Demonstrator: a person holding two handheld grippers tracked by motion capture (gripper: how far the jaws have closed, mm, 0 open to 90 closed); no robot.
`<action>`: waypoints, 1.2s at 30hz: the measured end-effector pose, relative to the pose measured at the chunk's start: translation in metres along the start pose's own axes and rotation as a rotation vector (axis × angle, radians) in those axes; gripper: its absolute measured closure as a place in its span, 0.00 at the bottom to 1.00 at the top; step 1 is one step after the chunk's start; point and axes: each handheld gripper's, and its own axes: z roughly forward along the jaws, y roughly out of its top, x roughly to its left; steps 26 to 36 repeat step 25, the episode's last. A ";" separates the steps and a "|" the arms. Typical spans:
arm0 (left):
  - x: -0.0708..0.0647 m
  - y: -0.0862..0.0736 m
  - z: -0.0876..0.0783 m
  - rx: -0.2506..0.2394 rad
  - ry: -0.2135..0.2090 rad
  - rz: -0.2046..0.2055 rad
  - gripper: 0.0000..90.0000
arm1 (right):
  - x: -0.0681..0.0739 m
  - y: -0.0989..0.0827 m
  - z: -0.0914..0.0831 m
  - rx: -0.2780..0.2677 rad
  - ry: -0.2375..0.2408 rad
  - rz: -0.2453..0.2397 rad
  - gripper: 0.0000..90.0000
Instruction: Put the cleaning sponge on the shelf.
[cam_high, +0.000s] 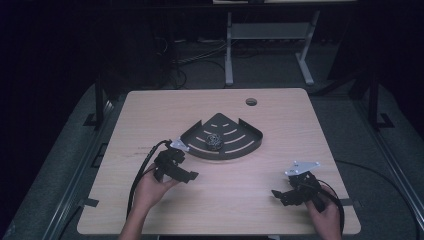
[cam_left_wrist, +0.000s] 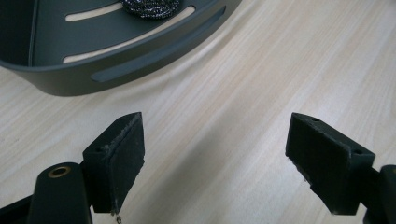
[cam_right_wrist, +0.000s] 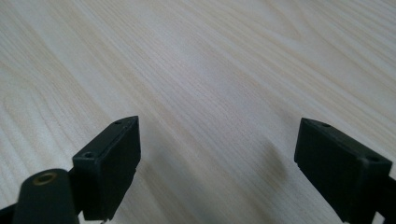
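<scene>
Left hand-held gripper wide, empty, just beside corner tray; next: reach in for steel scrubber. Right hand-held gripper wide, idle.

The tray is a dark grey, quarter-round corner shelf with low walls and curved slots through its base. It lies flat at the centre of the surface. A metallic scourer, ball-shaped, rests inside the tray on the slotted base.
</scene>
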 end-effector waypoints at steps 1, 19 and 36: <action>0.000 -0.001 -0.001 0.002 0.002 0.005 0.21 | 0.000 0.000 0.000 -0.001 0.000 0.000 0.16; -0.003 -0.024 -0.015 -0.010 0.020 0.002 0.21 | 0.000 0.000 0.001 0.006 -0.003 0.001 0.16; -0.004 -0.034 -0.014 -0.006 0.015 -0.013 0.21 | 0.000 0.000 0.001 0.003 -0.003 0.005 0.16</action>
